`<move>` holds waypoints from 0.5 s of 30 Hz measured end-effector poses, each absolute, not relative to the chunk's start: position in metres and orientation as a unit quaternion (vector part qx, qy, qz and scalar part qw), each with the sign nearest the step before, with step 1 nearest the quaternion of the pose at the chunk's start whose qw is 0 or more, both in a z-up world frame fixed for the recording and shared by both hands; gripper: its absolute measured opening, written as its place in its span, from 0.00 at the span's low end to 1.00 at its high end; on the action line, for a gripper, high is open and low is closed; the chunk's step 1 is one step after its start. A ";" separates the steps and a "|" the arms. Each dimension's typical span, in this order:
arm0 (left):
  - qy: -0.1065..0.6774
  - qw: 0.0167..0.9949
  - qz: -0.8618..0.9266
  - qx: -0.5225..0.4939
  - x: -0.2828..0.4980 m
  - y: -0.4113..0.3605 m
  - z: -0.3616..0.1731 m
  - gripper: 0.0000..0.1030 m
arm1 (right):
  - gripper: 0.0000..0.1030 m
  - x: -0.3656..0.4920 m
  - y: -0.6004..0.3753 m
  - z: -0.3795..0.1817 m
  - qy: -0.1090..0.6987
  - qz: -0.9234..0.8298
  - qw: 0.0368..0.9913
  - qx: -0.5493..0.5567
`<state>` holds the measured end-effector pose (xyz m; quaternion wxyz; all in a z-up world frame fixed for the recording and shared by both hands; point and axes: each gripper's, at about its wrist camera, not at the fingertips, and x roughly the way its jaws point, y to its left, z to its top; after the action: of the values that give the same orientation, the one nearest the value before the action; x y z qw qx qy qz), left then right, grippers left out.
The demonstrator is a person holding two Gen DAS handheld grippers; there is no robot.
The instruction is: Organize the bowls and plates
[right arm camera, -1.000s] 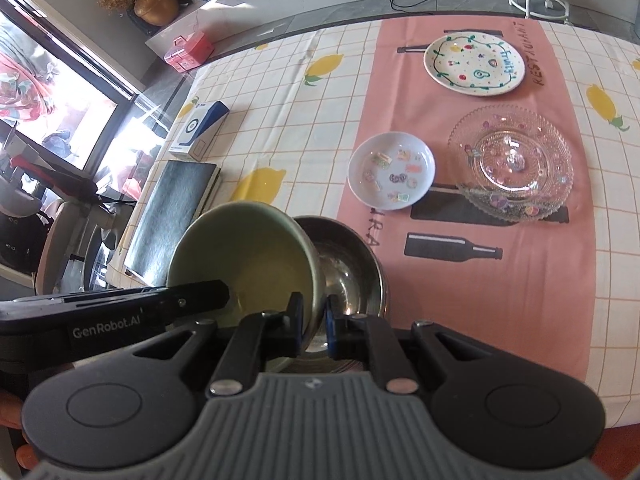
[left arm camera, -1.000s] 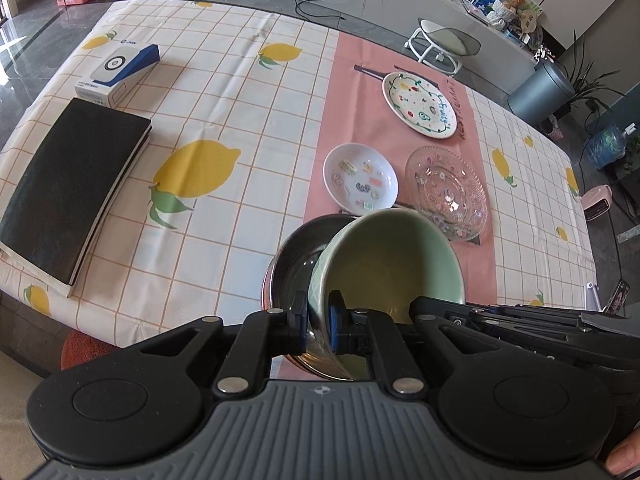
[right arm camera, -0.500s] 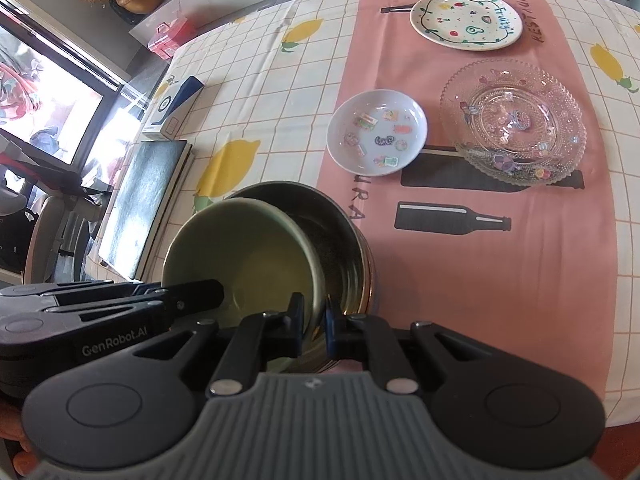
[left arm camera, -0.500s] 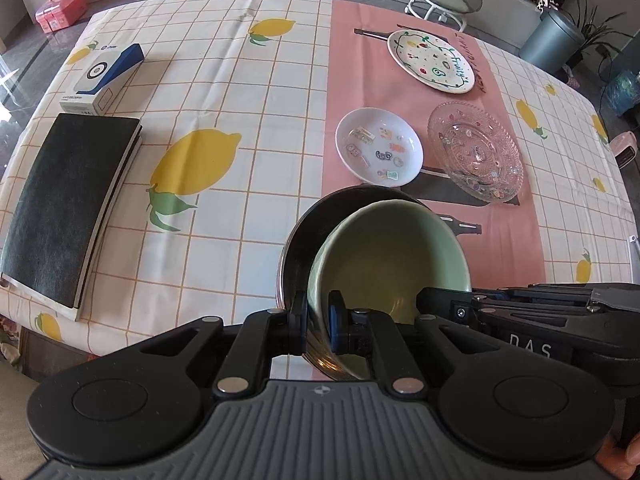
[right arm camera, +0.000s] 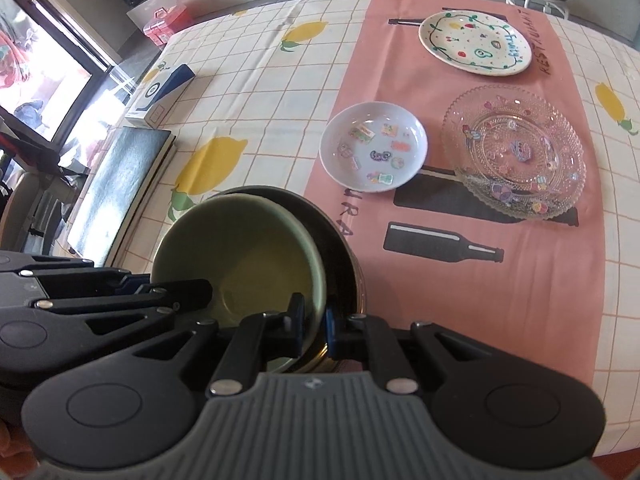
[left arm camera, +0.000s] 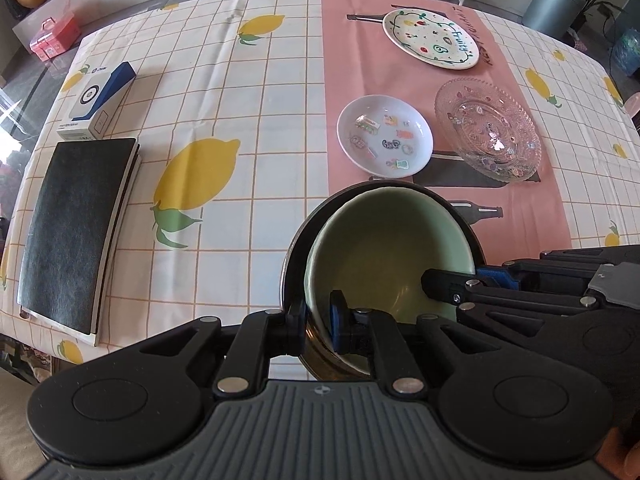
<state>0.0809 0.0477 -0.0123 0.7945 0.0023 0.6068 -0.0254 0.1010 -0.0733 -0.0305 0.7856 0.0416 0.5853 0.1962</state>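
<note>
A pale green bowl (left arm camera: pixel 388 248) (right arm camera: pixel 240 252) rests tilted inside a larger steel bowl (left arm camera: pixel 295 248) (right arm camera: pixel 342 240) near the table's front edge. My left gripper (left arm camera: pixel 318 322) holds the green bowl's near-left rim between its pads. Its jaws are starting to open, with the rim still between them. My right gripper (right arm camera: pixel 314 324) is shut on the opposite side of the same rim. Each gripper shows in the other's view, the right gripper (left arm camera: pixel 440 286) from the right and the left gripper (right arm camera: pixel 196 290) from the left.
On the pink runner beyond lie a small white sticker dish (left arm camera: pixel 384 136), a glass plate (left arm camera: pixel 488 130) and a painted plate (left arm camera: pixel 430 38). A black book (left arm camera: pixel 76 232) and a blue-white box (left arm camera: pixel 96 100) sit at the left. The table edge runs just below the bowls.
Both grippers have come down with the green bowl, which now sits deeper and more centred inside the steel bowl. The left jaws stand slightly wider apart.
</note>
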 end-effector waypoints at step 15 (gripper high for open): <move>0.631 0.773 -0.048 -0.044 0.087 0.064 -0.002 0.16 | 0.08 0.108 -0.064 -0.031 0.580 0.196 0.791 0.011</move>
<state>0.0867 0.0642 -0.0024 0.7733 -0.0441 0.6306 -0.0482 0.1082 -0.0639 -0.0308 0.7906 0.0113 0.5800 0.1962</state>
